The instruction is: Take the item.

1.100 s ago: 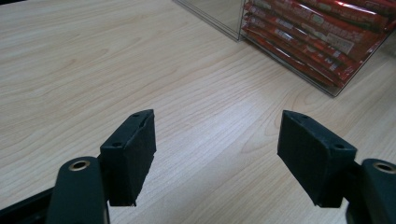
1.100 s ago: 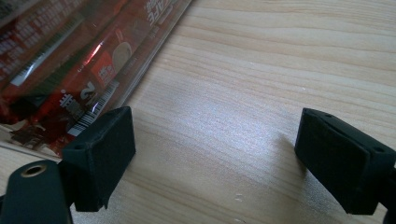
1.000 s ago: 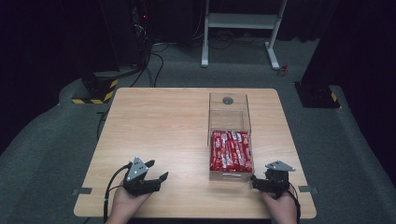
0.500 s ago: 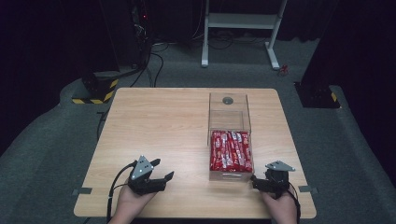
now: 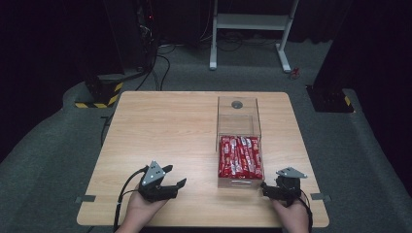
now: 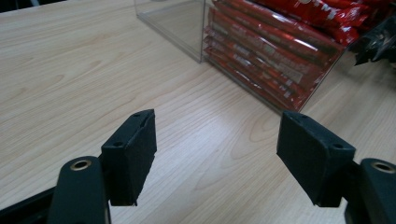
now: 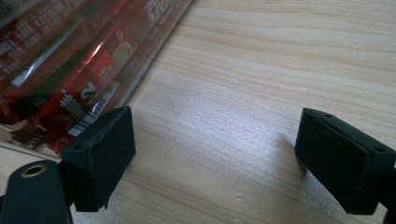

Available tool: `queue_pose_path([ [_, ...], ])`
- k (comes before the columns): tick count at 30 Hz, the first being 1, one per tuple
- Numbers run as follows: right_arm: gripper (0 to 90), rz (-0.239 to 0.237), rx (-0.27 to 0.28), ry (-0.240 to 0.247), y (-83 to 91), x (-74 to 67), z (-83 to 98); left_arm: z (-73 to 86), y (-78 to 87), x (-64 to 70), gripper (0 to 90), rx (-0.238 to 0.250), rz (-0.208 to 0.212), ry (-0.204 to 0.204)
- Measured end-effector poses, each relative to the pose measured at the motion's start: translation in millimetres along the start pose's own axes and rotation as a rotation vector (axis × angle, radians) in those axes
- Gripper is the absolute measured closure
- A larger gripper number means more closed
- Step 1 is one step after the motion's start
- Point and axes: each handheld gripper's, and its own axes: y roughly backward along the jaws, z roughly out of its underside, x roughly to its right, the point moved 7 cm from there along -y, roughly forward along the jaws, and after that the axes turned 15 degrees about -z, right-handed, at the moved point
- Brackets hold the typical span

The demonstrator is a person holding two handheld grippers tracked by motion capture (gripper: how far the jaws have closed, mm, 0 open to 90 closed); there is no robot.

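A clear plastic box (image 5: 238,121) stands right of the table's middle, and red snack packets (image 5: 240,156) fill its near half. My left gripper (image 5: 176,176) rests open at the front left, its jaws aimed right toward the box. In the left gripper view its jaws (image 6: 215,154) stand wide apart over bare wood, with the box (image 6: 182,23) and packets (image 6: 275,51) ahead. My right gripper (image 5: 265,189) sits open by the box's near right corner. In the right gripper view its jaws (image 7: 215,158) hold nothing, and the packets (image 7: 70,70) lie just beyond the left jaw.
The wooden table (image 5: 160,131) has bare room left of the box. A small grey disc (image 5: 237,104) shows at the box's far end. Around the table lie grey carpet, cables (image 5: 158,63) and a white stand (image 5: 250,22) behind. The other gripper (image 6: 378,42) shows at top right in the left gripper view.
My left gripper has shifted a little to the right, toward the box. The right gripper and the box have stayed put.
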Motion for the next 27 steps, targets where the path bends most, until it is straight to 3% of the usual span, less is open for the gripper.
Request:
queue_pose_path([
  [5,12.1,0.0,0.0,-0.001,0.0,0.0,0.0,-6.5,-4.9,8.5,29.1,0.005,0.007,-0.005],
  [15,12.1,-0.001,0.0,-0.002,-0.1,-0.1,0.0,-19.6,-8.1,13.3,29.0,0.027,0.002,0.015],
  [27,12.1,-0.001,0.0,0.0,-0.1,0.0,-0.1,-33.0,-11.3,28.0,29.2,0.046,0.017,0.002],
])
